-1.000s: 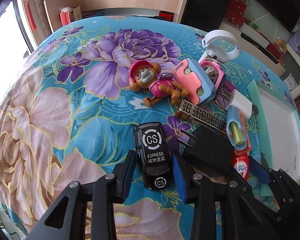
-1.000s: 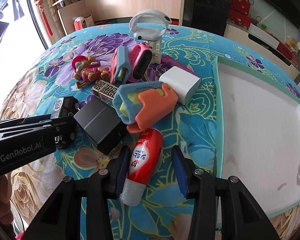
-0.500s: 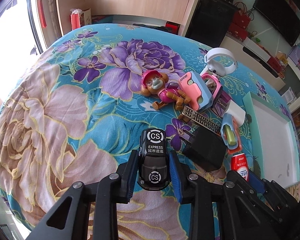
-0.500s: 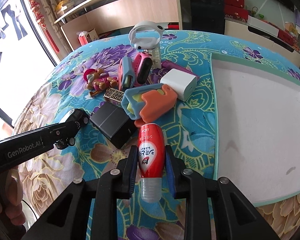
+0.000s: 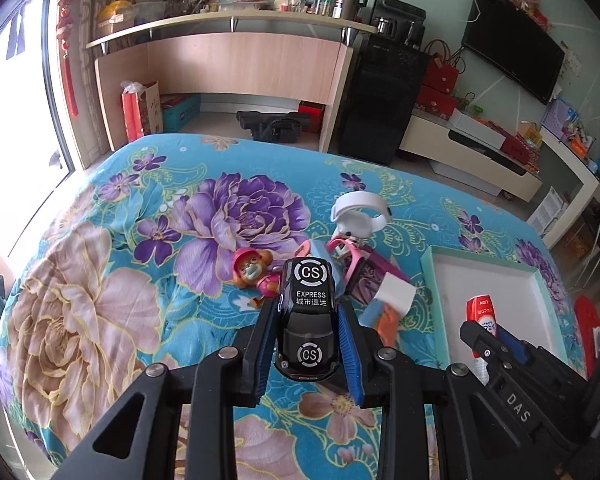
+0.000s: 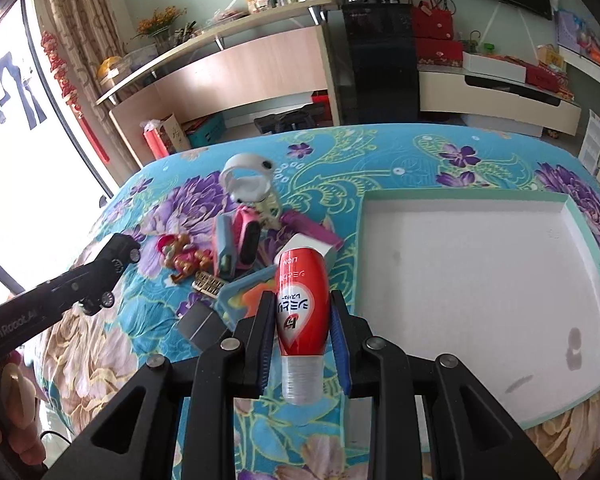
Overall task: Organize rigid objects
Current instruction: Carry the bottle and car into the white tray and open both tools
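Black toy car (image 5: 308,316): one, clamped in left gripper (image 5: 307,344), off the tabletop (image 5: 100,280)
Red tube (image 6: 300,300): one, pinched in right gripper (image 6: 300,344), raised
Tray (image 6: 572,200): one, bare floor, right of clutter

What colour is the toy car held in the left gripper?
Black, with white "CS" and "EXPRESS" markings: the toy car, clearest in the left wrist view.

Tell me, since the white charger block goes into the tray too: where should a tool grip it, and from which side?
Grip the white charger block across its two flat, parallel side faces, coming from above. Its boxy shape suits the pads. The orange and blue case leans against its near edge, and the purple bar sits close behind, so low side approaches look crowded.
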`<state>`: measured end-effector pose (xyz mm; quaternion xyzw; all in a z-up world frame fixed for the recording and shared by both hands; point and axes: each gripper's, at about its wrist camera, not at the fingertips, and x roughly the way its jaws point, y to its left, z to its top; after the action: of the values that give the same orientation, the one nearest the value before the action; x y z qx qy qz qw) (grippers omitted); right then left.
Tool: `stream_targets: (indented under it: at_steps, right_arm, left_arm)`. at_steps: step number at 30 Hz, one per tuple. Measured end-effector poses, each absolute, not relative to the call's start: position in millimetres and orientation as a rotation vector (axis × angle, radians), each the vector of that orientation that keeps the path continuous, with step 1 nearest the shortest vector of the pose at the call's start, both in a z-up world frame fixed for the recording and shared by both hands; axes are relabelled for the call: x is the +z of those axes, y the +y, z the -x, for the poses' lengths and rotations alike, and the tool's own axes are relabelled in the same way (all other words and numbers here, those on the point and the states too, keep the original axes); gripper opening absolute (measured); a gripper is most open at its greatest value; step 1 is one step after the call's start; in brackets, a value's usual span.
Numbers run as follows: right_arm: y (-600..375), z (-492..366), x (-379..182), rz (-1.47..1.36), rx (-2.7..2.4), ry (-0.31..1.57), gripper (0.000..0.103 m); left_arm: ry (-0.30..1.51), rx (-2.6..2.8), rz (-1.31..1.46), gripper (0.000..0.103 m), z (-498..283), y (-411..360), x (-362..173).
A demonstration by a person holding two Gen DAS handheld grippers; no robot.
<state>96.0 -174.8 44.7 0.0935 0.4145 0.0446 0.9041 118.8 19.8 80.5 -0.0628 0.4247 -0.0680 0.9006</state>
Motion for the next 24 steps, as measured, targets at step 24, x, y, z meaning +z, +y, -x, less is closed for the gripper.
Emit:
stream_targets:
  at_steps: [24]
  right_arm:
    - [-354.2,-84.7,10.6,-0.36,-0.342,0.882,0.027]
  left_arm:
    - [0.978,-0.43,-0.119,0.033,-142.9,-198.3,30.3]
